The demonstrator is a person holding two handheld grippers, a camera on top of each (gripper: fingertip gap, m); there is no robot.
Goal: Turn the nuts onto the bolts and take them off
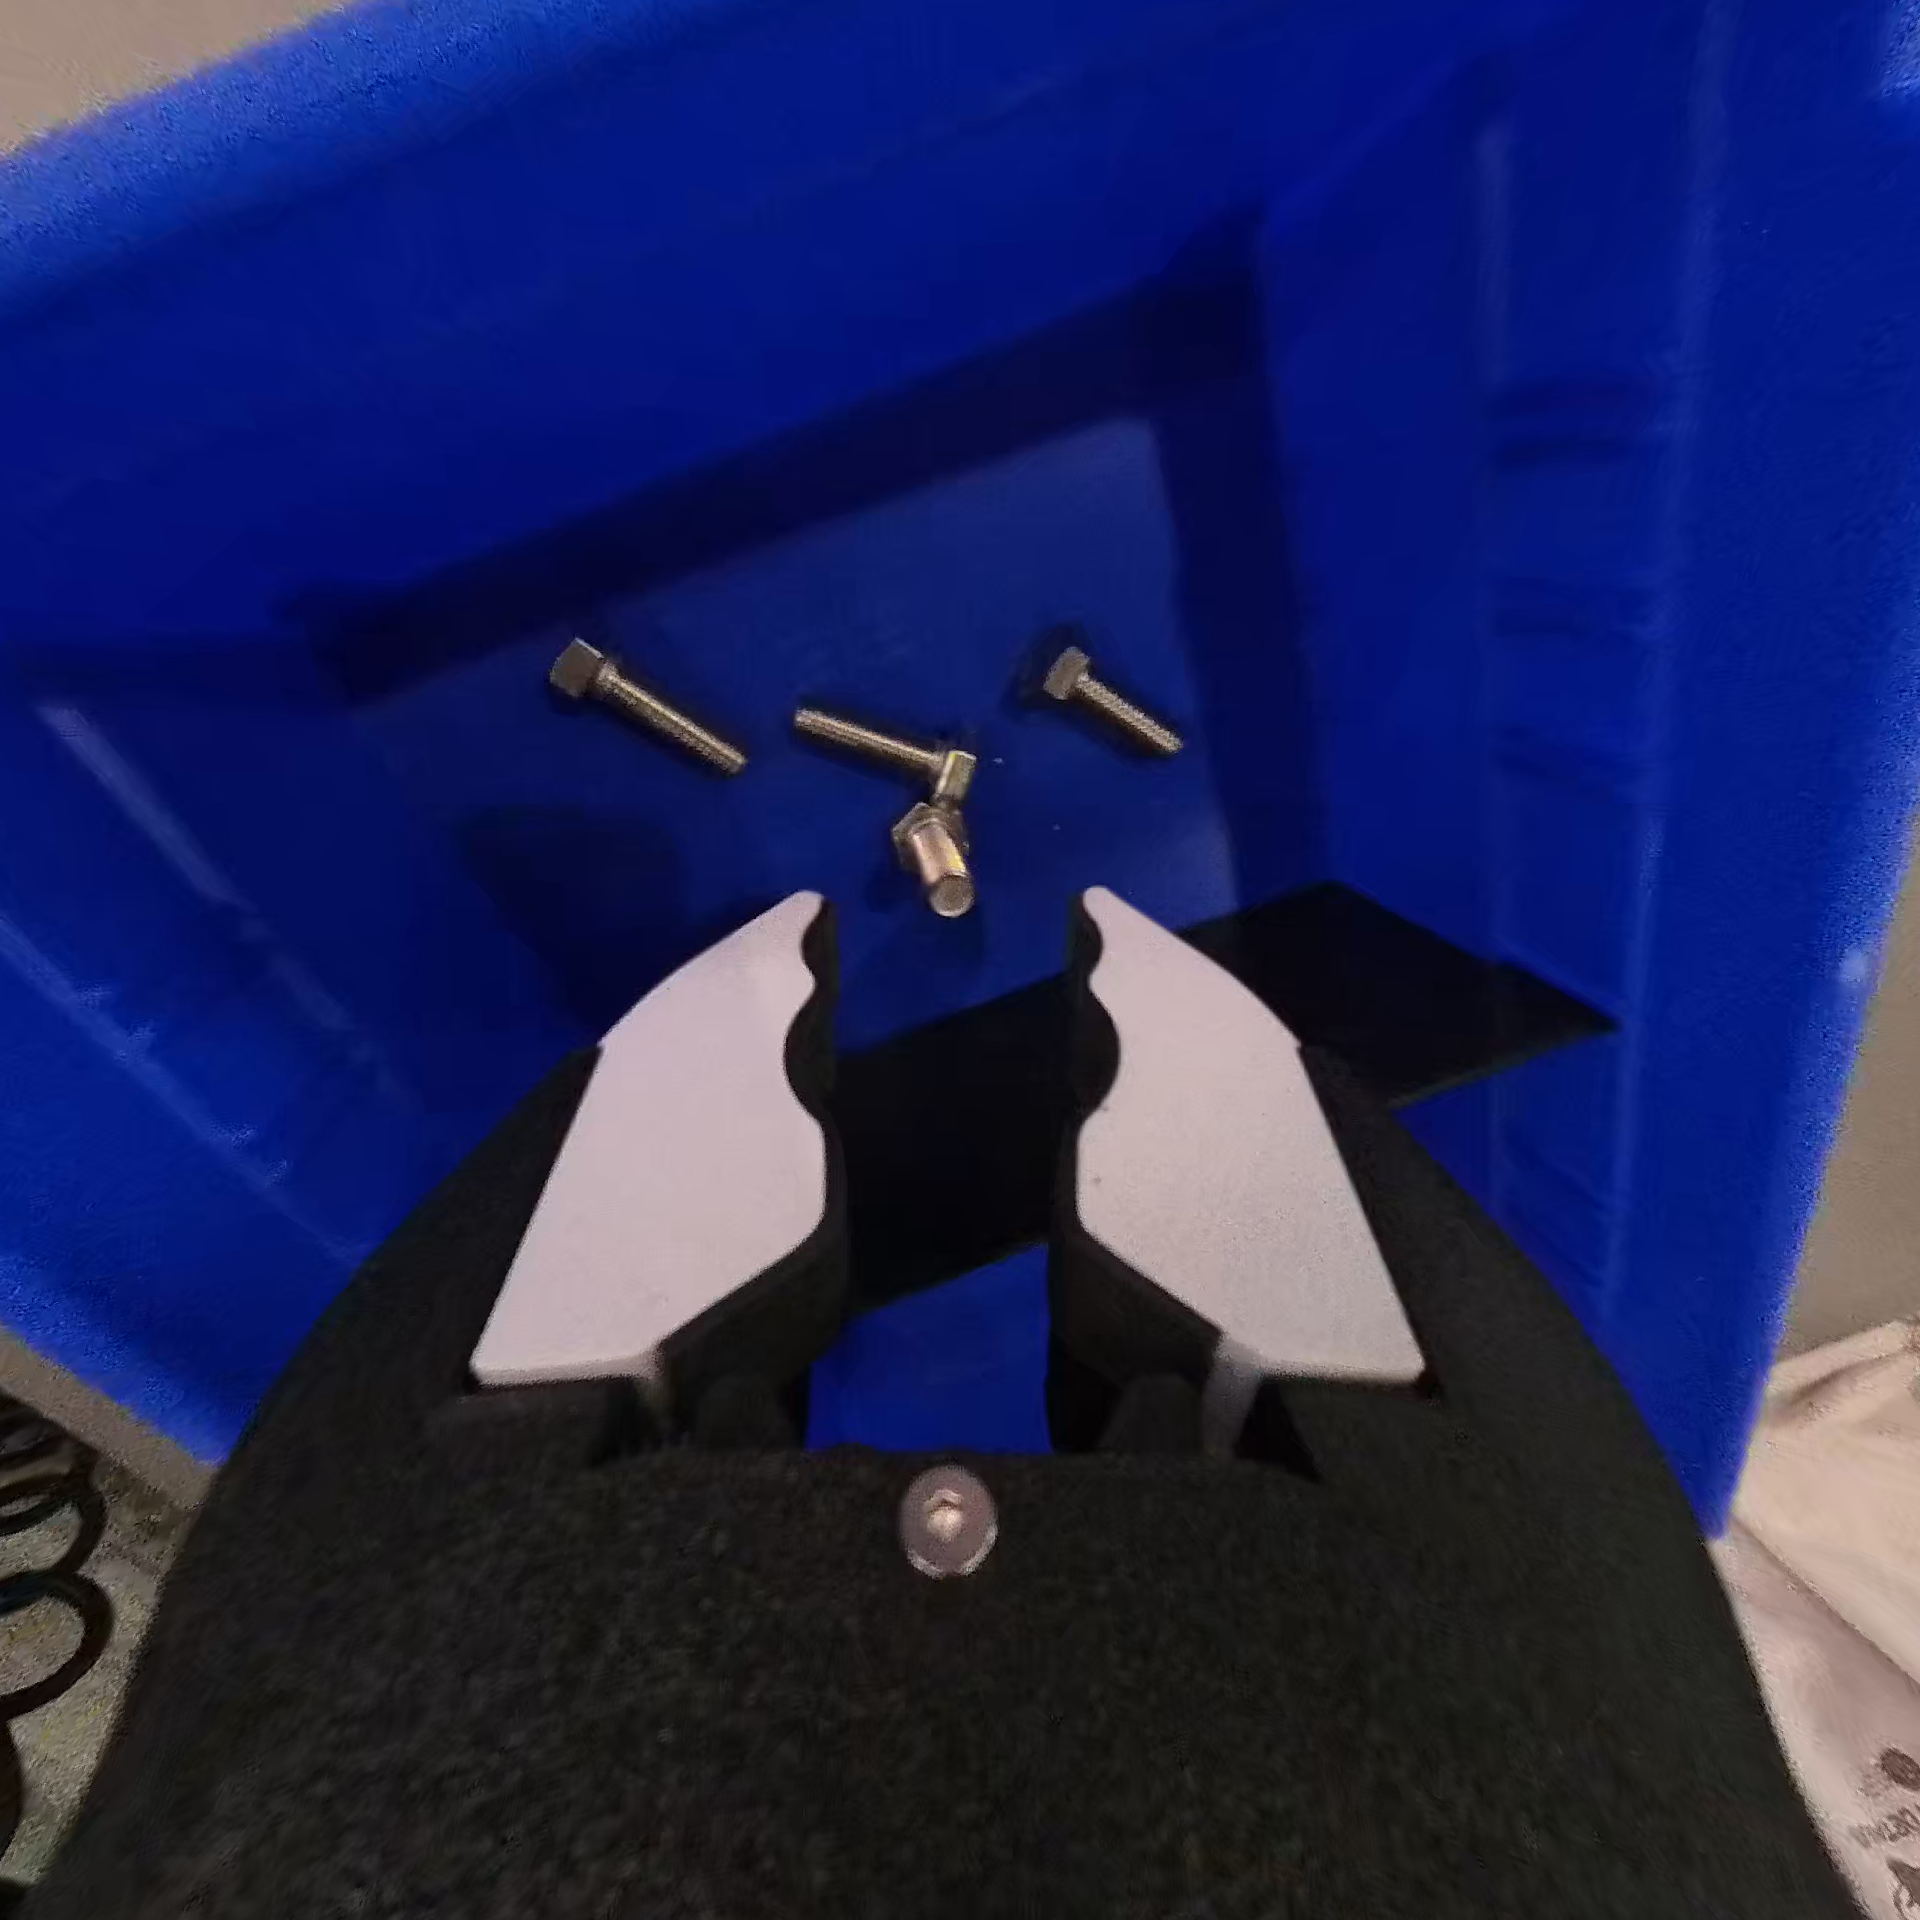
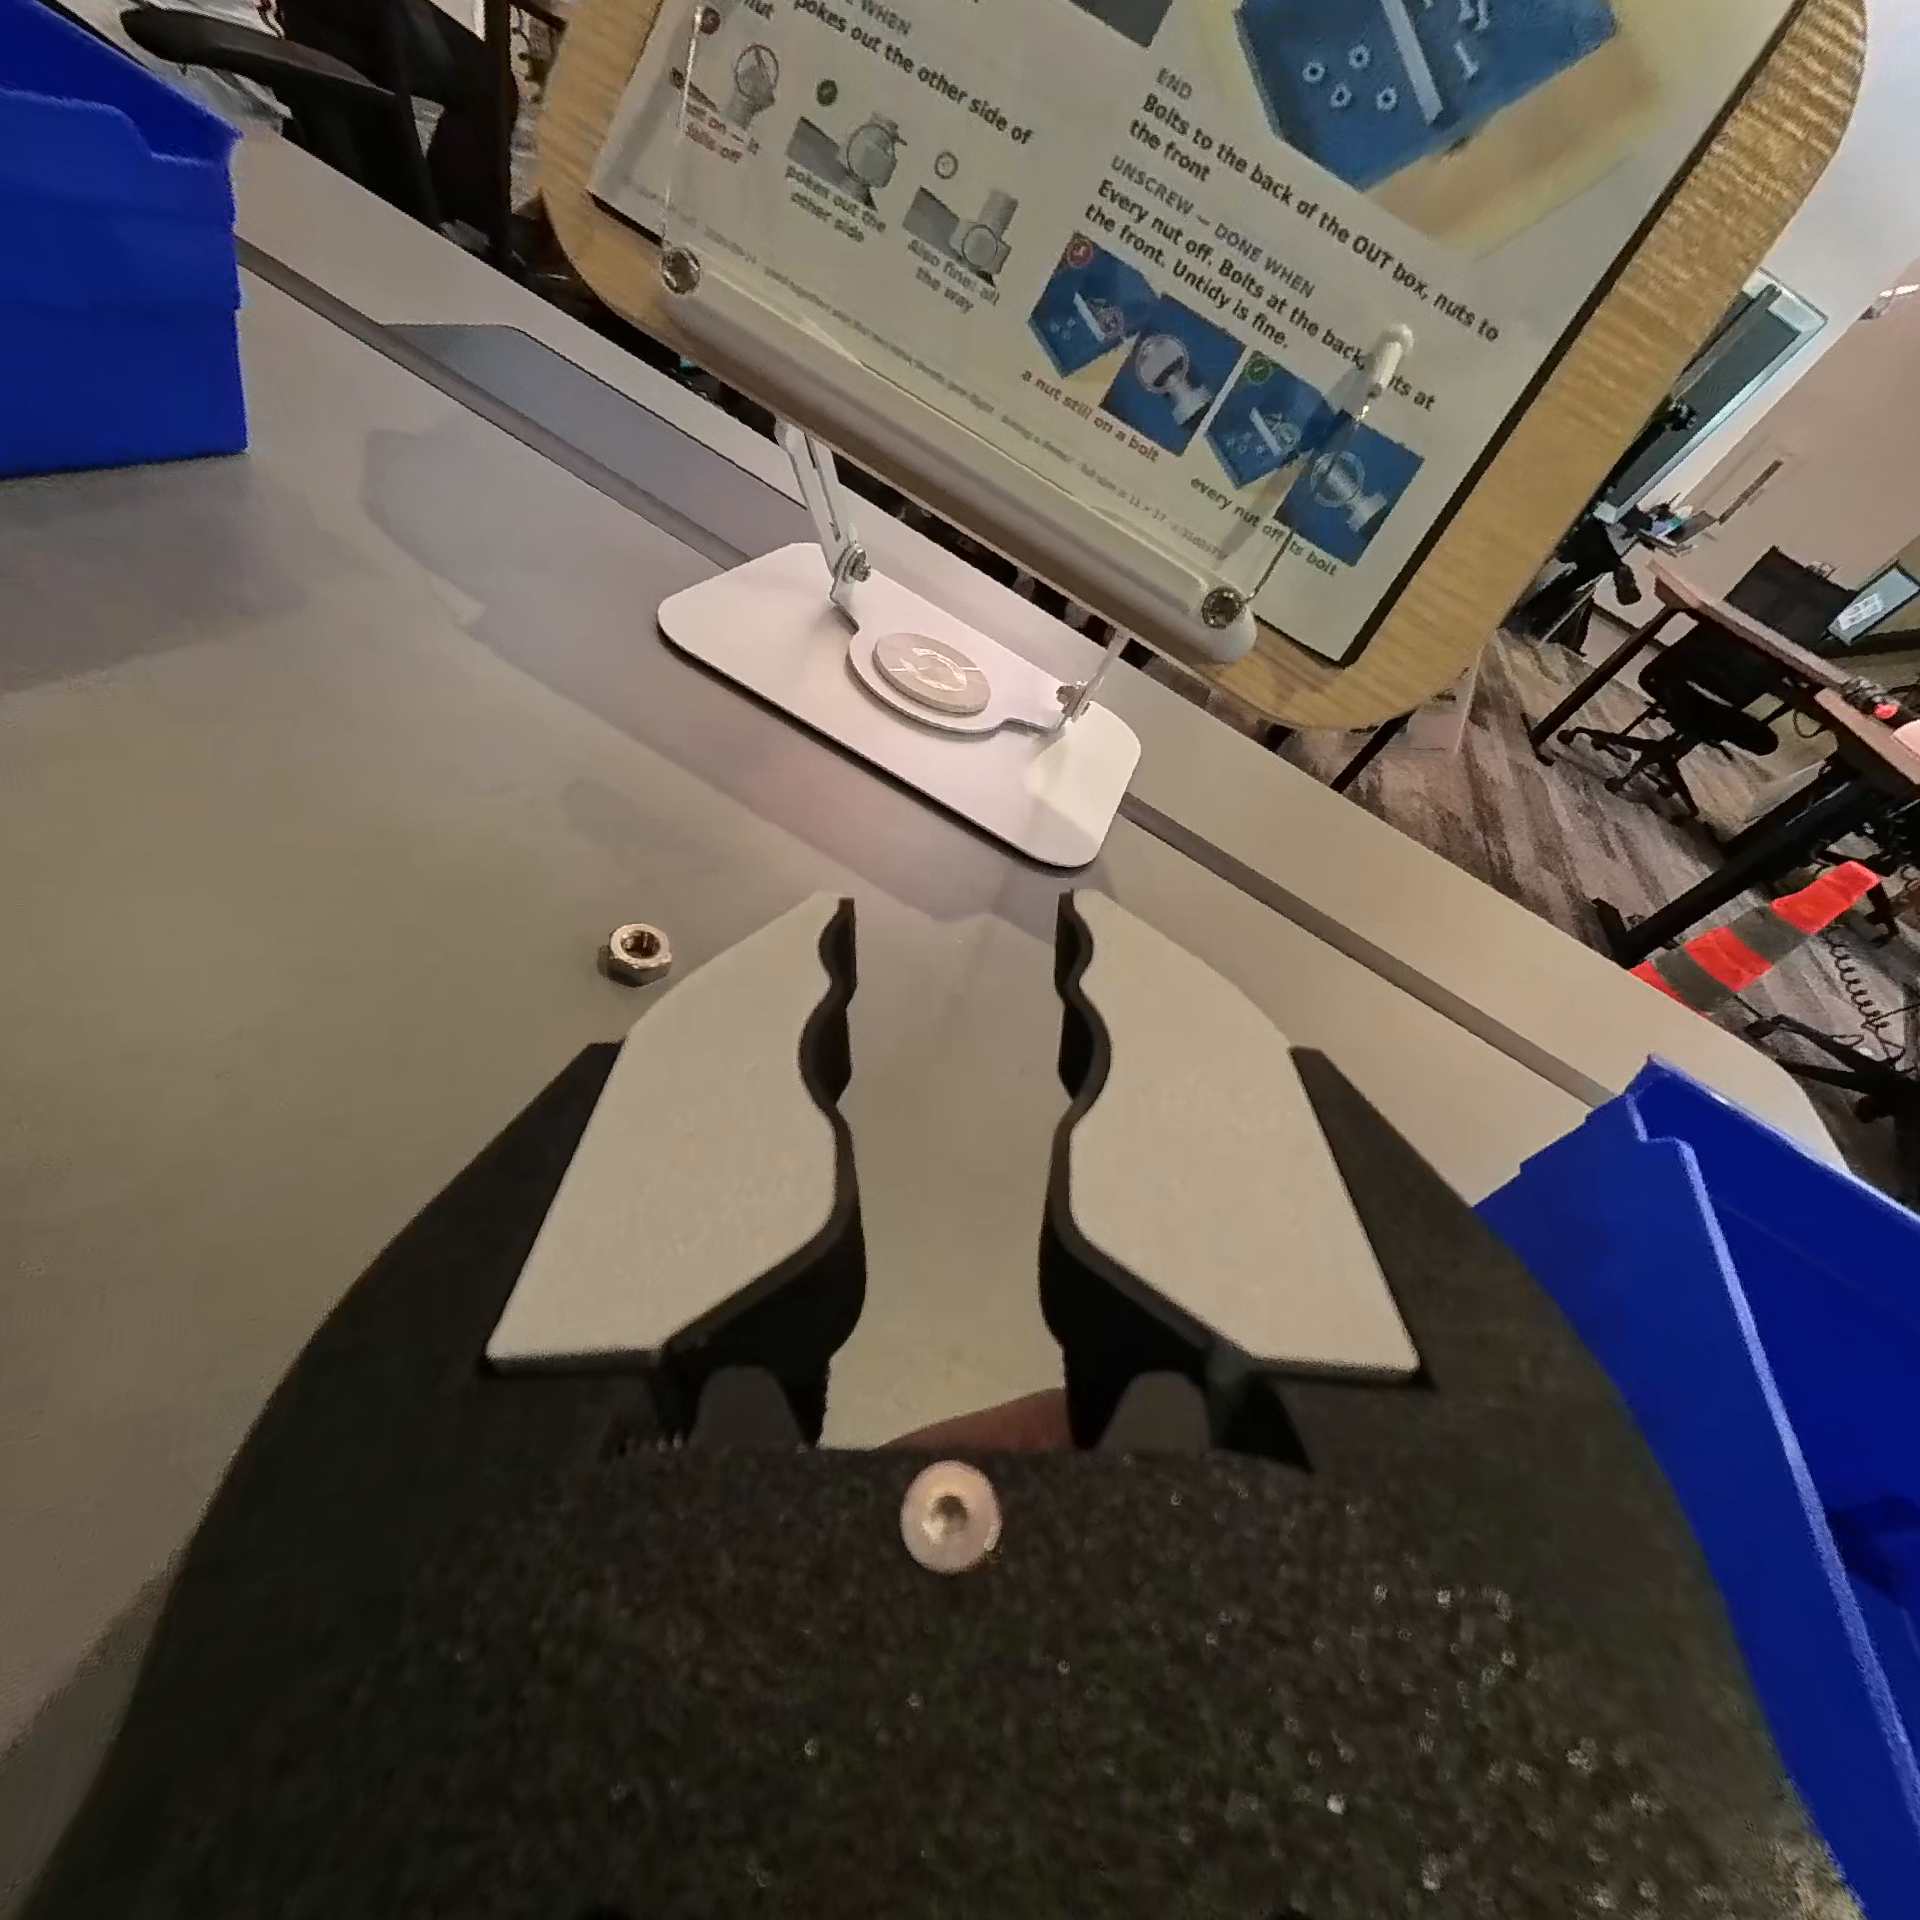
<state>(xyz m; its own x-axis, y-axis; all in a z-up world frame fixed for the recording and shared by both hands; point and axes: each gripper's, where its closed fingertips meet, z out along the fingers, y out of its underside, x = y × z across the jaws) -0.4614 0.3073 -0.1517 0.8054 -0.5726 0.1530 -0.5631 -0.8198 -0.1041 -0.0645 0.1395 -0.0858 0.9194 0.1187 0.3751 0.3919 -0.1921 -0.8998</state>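
In the left wrist view, several steel bolts lie on the floor of a blue bin (image 1: 416, 416): one at the left (image 1: 646, 704), one in the middle (image 1: 883, 740), one at the right (image 1: 1112, 700). A fourth bolt (image 1: 935, 864) points its end toward me just beyond the fingertips. My left gripper (image 1: 951, 914) is open and empty, held over the bin. In the right wrist view, a single steel nut (image 2: 636, 951) lies on the grey table (image 2: 260, 779), just left of my left fingertip. My right gripper (image 2: 956, 920) is open and empty above the table.
A black divider plate (image 1: 1382, 966) stands in the bin under the left gripper. An instruction sign (image 2: 1039, 260) on a white stand (image 2: 904, 707) is straight ahead of the right gripper. Blue bins stand at far left (image 2: 104, 291) and near right (image 2: 1714, 1351). The table edge runs at right. Spacing between my two grippers at the tips: around 45 cm. The single steel nut (image 2: 636, 951) lies around 12 cm away from my right fingertips.
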